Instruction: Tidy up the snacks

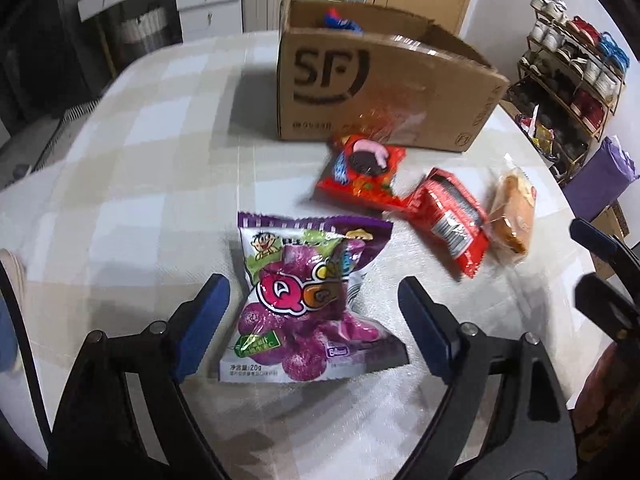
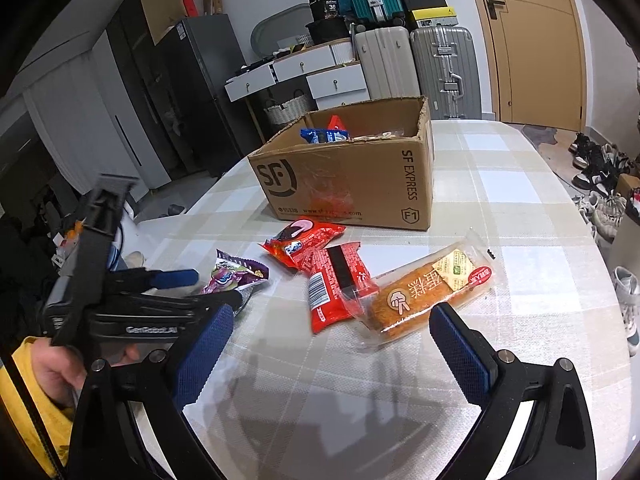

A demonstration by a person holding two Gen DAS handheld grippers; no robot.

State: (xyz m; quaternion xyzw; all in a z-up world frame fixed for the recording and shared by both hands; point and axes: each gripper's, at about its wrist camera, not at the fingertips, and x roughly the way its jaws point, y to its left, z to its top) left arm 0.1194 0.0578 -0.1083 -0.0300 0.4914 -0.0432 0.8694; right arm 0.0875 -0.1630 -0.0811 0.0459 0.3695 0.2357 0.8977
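A purple candy bag (image 1: pixel 308 304) lies flat on the checked table between the open fingers of my left gripper (image 1: pixel 314 320), which is not closed on it. It also shows in the right wrist view (image 2: pixel 234 276), with the left gripper (image 2: pixel 208 288) around it. Beyond lie a red cookie pack (image 1: pixel 362 170) (image 2: pixel 302 240), a red wafer pack (image 1: pixel 448 220) (image 2: pixel 336 288) and a wrapped cake (image 1: pixel 514 214) (image 2: pixel 424 292). My right gripper (image 2: pixel 332 344) is open and empty, just short of the cake. The open cardboard box (image 1: pixel 384 88) (image 2: pixel 352 184) holds several snacks.
The table's (image 2: pixel 520 208) right edge drops off toward shoes on the floor (image 2: pixel 600 184). A shoe rack (image 1: pixel 568 80) stands right of the table. Suitcases (image 2: pixel 416 64) and drawers (image 2: pixel 304 72) stand behind the box.
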